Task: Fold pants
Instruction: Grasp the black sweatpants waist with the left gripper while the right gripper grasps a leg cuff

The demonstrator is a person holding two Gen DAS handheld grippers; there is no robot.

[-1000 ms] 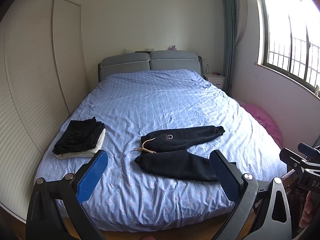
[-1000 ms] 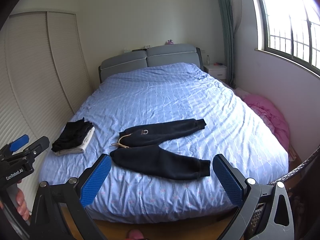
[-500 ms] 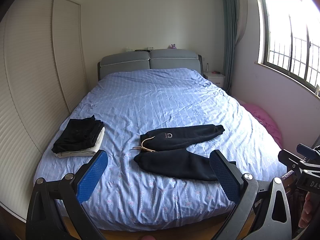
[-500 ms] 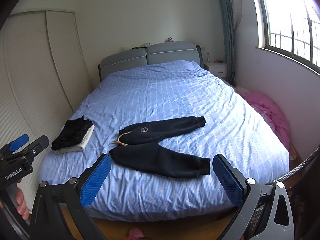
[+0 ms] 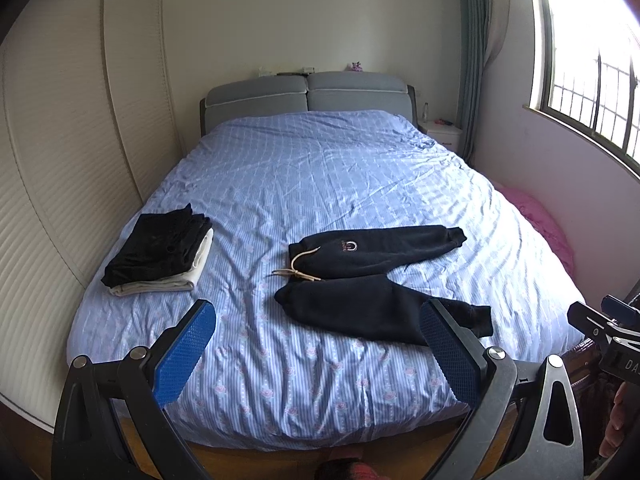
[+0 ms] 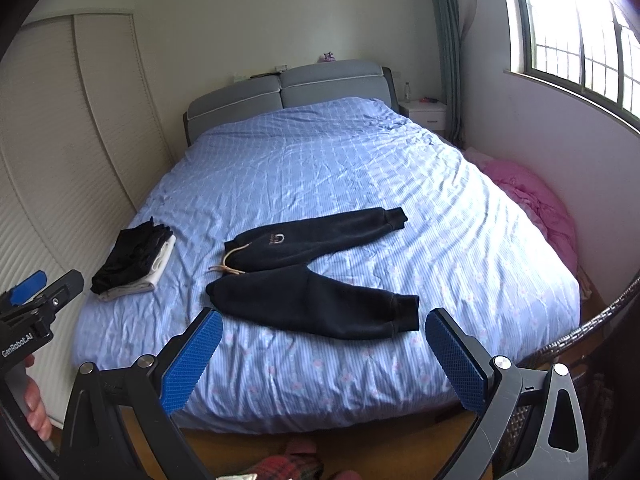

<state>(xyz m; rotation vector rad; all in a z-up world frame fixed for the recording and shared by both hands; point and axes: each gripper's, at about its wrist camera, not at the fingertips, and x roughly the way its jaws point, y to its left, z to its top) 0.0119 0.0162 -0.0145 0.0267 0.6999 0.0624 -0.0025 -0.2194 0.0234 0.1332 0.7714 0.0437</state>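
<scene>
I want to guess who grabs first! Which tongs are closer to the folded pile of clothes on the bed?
Left, probably. The left tongs hang open at the bed's foot, nearer the folded pile. The right tongs, also open, sit farther along, in front of the dark pants. Neither touches anything.

Both wrist views look from beyond the foot of the bed point(image 5: 304, 408) toward the headboard point(image 6: 288, 92), well back; right view sits rightward. Shared: whole bed, pants point(image 5: 372, 276), window point(image 6: 580, 20).

Bed point(image 5: 320, 380) – pants point(image 5: 372, 276), folded stack point(image 5: 160, 256)
</scene>
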